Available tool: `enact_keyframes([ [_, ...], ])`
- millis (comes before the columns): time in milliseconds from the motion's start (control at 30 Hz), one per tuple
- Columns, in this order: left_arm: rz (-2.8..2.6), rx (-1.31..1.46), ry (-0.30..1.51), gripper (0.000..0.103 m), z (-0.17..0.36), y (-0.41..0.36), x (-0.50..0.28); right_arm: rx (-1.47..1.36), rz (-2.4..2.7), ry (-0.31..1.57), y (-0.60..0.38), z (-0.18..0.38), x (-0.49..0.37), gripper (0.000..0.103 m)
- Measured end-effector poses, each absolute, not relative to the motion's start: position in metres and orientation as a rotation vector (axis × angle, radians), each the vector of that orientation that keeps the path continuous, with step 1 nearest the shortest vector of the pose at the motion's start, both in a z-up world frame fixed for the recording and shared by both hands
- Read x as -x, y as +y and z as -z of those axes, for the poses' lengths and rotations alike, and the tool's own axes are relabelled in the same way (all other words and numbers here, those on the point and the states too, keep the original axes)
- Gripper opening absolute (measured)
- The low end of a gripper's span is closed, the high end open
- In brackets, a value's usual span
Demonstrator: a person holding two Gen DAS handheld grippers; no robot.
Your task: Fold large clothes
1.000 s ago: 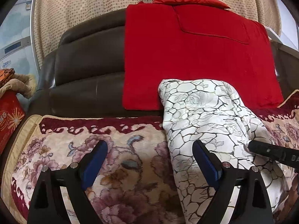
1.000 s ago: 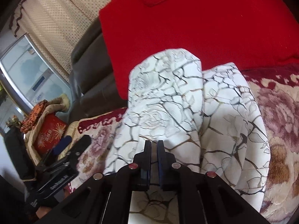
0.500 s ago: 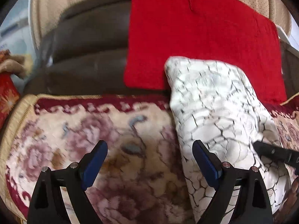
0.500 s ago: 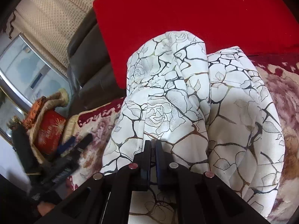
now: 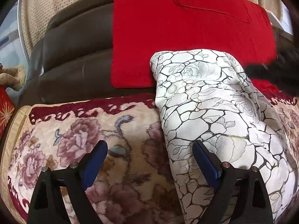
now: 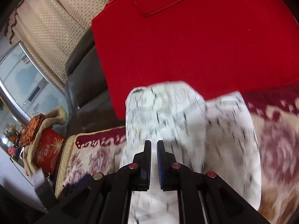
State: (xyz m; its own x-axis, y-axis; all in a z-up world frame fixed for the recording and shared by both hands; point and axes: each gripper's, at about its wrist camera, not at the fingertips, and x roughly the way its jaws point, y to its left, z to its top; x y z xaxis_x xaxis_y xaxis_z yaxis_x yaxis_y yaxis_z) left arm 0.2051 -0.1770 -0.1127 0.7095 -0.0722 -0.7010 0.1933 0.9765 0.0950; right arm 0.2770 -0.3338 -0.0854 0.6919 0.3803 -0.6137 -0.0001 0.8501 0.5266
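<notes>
A white cloth with a dark crackle-and-rose print [image 5: 205, 102] lies folded in a long bundle on the floral sofa cover [image 5: 93, 130], its far end leaning on the backrest. My left gripper [image 5: 149, 145] is open wide just above the seat. Its right finger hangs over the cloth's left edge and its left finger over the cover. My right gripper [image 6: 153, 141] hovers above the cloth [image 6: 168, 112]. Its jaws are nearly together and opening slightly, and no cloth is pinched between them. In the left wrist view the right gripper [image 5: 271, 71] is a dark blur at the right.
A red blanket [image 5: 186, 28] drapes over the dark leather backrest [image 5: 74, 56], with a red cushion on top. A red box and a pile of fabric [image 6: 46, 140] sit past the sofa's left end. A dotted curtain [image 6: 56, 28] hangs behind.
My right gripper lifted off the cloth's near part and swept toward the backrest, blurring its view. My left gripper sank slightly closer to the seat. The cloth stays in place.
</notes>
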Motion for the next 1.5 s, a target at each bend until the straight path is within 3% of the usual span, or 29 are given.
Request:
enact_keyframes([
  [133, 0.146, -0.157, 0.773, 0.092, 0.113, -0.176, -0.210, -0.464, -0.175, 0.826, -0.335, 0.079, -0.324, 0.009],
  [300, 0.151, -0.156, 0.774, 0.092, 0.114, -0.179, -0.213, -0.493, -0.070, 1.050, -0.348, 0.142, -0.376, 0.006],
  [400, 0.158, -0.151, 0.771, 0.092, 0.114, -0.179, -0.215, -0.528, -0.087, 1.045, -0.354, 0.159, -0.376, 0.006],
  [867, 0.145, -0.154, 0.757, 0.092, 0.110, -0.179, -0.206, -0.489, -0.176, 0.927, -0.354, 0.092, -0.269, 0.009],
  [1067, 0.148, -0.165, 0.747, 0.092, 0.106, -0.181, -0.199, -0.519, -0.202, 0.890, -0.335, 0.089, -0.214, 0.010],
  [1100, 0.146, -0.166, 0.748, 0.092, 0.106, -0.181, -0.198, -0.512, -0.189, 0.901, -0.332, 0.096, -0.212, 0.017],
  [1167, 0.145, -0.167, 0.754, 0.092, 0.107, -0.181, -0.199, -0.515, -0.141, 0.978, -0.328, 0.123, -0.217, 0.070],
  [1233, 0.148, -0.170, 0.759, 0.092, 0.108, -0.181, -0.198, -0.520, -0.137, 0.958, -0.327, 0.136, -0.218, 0.070],
  [1500, 0.153, -0.150, 0.769, 0.092, 0.104, -0.175, -0.200, -0.614, -0.164, 0.809, -0.361, 0.103, -0.190, 0.070],
])
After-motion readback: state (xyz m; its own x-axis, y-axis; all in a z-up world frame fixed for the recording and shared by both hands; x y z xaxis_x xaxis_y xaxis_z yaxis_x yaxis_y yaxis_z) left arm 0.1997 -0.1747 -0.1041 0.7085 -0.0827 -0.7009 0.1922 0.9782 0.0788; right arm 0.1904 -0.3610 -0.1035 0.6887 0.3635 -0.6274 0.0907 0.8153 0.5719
